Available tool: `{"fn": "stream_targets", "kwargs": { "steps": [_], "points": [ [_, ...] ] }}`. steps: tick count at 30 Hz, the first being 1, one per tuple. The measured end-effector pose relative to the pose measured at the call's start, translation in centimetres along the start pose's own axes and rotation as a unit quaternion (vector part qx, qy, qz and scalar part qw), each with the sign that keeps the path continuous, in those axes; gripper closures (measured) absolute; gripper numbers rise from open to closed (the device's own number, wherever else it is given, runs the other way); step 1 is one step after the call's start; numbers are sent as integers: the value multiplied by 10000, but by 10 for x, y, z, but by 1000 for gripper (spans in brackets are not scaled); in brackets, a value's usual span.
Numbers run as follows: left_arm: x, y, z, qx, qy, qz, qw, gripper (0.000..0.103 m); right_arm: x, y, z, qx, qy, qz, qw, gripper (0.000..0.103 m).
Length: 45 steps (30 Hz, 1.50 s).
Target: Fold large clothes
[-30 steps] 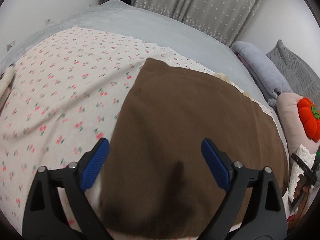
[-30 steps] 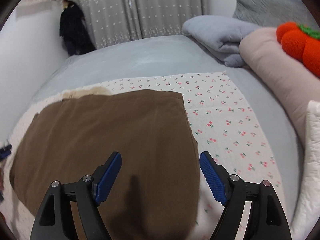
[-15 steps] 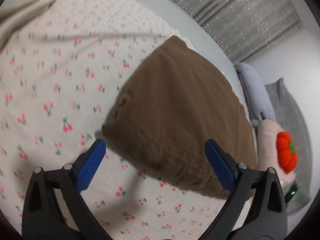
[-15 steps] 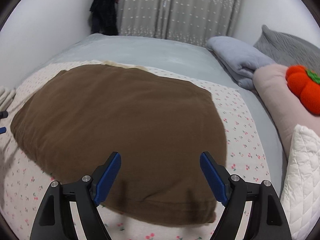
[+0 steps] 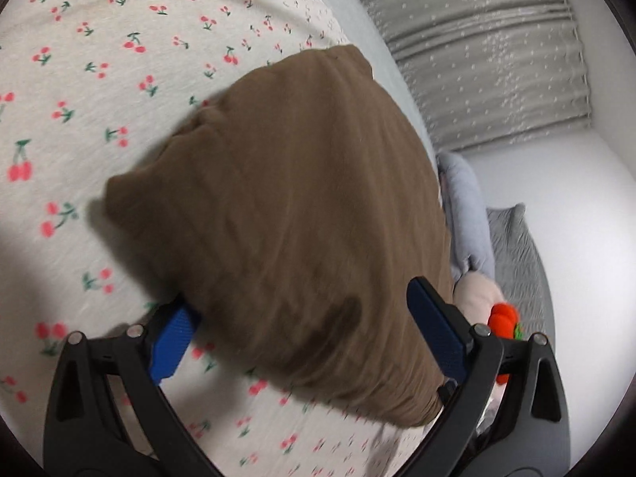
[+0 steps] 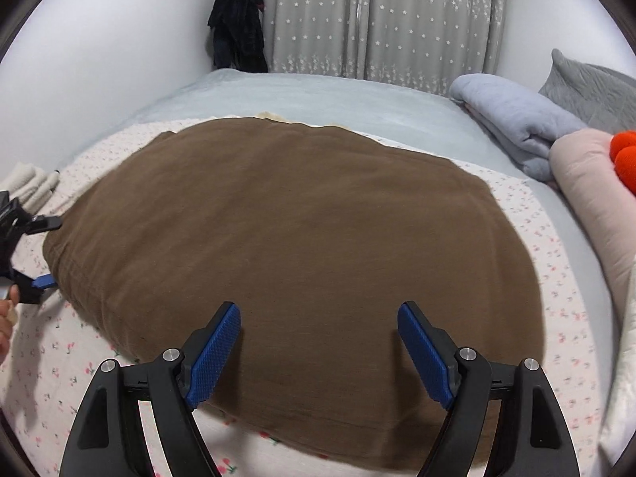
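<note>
A folded brown garment (image 5: 294,206) lies flat on a cherry-print sheet (image 5: 79,91) on the bed. My left gripper (image 5: 306,334) is open at the garment's left edge. One blue pad (image 5: 175,338) touches the hem and the other hovers over the cloth. In the right wrist view the brown garment (image 6: 298,238) fills the middle. My right gripper (image 6: 318,349) hangs open just above its near edge, with nothing pinched. The left gripper (image 6: 43,252) shows at the far left of that view, its jaws apart beside the garment, with part of a hand (image 6: 6,318) below it.
A rolled grey blanket (image 6: 516,127), a pink pillow (image 6: 588,183) with an orange plush (image 6: 624,159) and a grey pillow (image 6: 596,87) lie along the right. Folded beige cloth (image 6: 28,183) sits at the left. Grey curtains (image 6: 381,20) and a dark hanging garment (image 6: 238,20) stand behind the bed.
The left gripper sank and rolled, coming in at the garment's left edge. The right gripper swung left, so the garment now lies centred under it. Both stayed open.
</note>
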<state>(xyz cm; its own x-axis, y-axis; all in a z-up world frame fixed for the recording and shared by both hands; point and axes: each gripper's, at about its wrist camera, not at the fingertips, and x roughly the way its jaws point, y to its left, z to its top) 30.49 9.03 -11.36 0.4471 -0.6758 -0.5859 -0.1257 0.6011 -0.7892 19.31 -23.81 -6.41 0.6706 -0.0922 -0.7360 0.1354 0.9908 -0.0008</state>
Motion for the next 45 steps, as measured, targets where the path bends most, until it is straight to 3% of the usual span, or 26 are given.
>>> {"fn": "stream_targets", "kwargs": {
  "steps": [6, 10, 13, 16, 18, 21, 23, 29, 38, 42, 45],
  "points": [
    [10, -7, 0, 31, -558, -24, 9984, 7, 8, 9, -2, 98, -60, 156, 9998, 20],
    [15, -12, -2, 62, -885, 125, 9960, 17, 8, 18, 0, 195, -115, 751, 9969, 22],
    [18, -10, -3, 4, -1106, 190, 9937, 30, 10, 28, 0, 94, -102, 963, 9953, 31],
    [20, -1, 0, -219, -1238, 101, 9920, 57, 16, 34, -4, 130, -38, 1151, 9933, 44],
    [19, 6, 0, -418, -1283, -183, 9907, 74, 19, 37, -8, 165, -17, 1261, 9919, 52],
    [9, -11, -2, -130, -1560, -247, 9874, 80, 27, 37, -13, 203, 151, 1376, 9902, 55],
    [0, -36, -6, 336, -1786, -182, 9832, 82, 33, 33, -16, 310, 312, 1495, 9878, 55],
    [-16, -122, -23, 1746, -2188, -160, 9599, 84, 40, 21, -17, 642, 439, 1797, 9806, 55],
    [-14, -208, -57, 3394, -2120, -221, 9162, 84, 42, 21, -17, 730, 488, 1819, 9794, 55],
    [-3, -236, -83, 4114, -1915, -282, 8907, 84, 43, 17, -14, 856, 552, 1977, 9750, 55],
    [11, -255, -107, 4770, -1624, -269, 8634, 84, 34, -3, -5, 1072, 764, 2449, 9606, 59]
  ]
}}
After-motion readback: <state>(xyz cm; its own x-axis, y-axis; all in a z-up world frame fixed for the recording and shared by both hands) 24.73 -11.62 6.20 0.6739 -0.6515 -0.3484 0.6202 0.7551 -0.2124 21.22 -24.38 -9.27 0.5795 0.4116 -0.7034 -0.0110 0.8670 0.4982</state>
